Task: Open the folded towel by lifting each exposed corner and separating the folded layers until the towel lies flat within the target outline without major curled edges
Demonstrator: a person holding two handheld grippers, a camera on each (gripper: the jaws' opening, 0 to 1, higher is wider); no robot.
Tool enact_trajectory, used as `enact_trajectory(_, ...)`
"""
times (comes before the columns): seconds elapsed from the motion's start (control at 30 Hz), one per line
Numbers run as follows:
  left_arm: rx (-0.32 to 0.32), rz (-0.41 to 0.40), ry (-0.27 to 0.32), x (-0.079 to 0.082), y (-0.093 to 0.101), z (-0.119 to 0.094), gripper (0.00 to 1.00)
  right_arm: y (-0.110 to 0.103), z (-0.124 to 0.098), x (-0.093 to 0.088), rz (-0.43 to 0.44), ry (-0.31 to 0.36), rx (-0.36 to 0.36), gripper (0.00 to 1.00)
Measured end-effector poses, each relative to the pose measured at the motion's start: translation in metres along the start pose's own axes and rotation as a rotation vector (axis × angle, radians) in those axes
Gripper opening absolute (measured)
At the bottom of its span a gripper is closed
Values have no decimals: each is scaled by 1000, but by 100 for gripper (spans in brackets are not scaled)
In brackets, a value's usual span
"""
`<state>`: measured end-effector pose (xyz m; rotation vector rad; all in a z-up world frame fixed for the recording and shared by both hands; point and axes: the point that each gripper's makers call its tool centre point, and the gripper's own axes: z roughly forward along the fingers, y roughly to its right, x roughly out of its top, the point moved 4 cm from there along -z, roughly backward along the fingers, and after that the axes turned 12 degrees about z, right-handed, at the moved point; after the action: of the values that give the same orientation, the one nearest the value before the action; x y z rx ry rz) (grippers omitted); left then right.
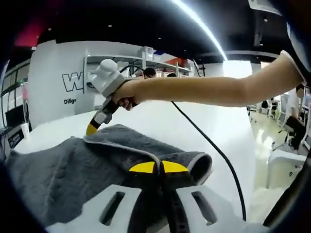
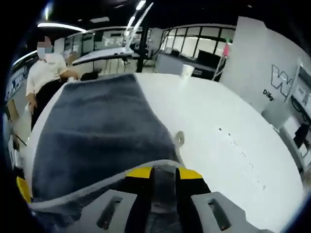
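We had the grey towel point(image 1: 73, 170) spread on the white desk point(image 1: 160, 121), the left gripper point(image 1: 158, 167) clamped on its folded edge at 6 o'clock and the right gripper point(image 2: 164, 173) pinching the hem likewise. To open it well, we judged both corners should lift together and draw apart evenly

The left gripper point(image 1: 158, 167) has its yellow-tipped jaws pinched together on a fold of towel point(image 1: 73, 170), low in the left gripper view. The right gripper point(image 1: 92, 127) reaches in from the right, held in a hand point(image 1: 125, 94) on a bare, outstretched arm point(image 1: 214, 90), tip down at the cloth's far edge. In the right gripper view its jaws clamp the hem.
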<state>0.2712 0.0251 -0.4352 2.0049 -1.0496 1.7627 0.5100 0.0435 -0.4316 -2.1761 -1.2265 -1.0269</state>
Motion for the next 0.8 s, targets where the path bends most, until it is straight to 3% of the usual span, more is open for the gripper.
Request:
enact_trajectory(0.23, -45, 61, -7, 3, 17, 16, 2, -7, -8, -3, 58, 33, 9, 18)
enact_trajectory(0.4, -82, 161, -13, 10, 34, 37, 2, -14, -9, -6, 116, 49, 28, 22)
enact_trajectory(0.5, -93, 211, -21, 12, 40, 45, 2, -17, -8, -11, 107, 42, 25, 22)
enact_trajectory(0.57, -98, 227, -25, 11, 44, 51, 2, -17, -7, -14, 103, 43, 19, 21)
enact_trajectory(0.63, -100, 237, -26, 11, 45, 54, 2, -21, -6, -16, 169, 57, 44, 20)
enact_trajectory(0.8, -99, 262, -35, 12, 47, 58, 2, -23, 1, -18, 162, 52, 27, 21)
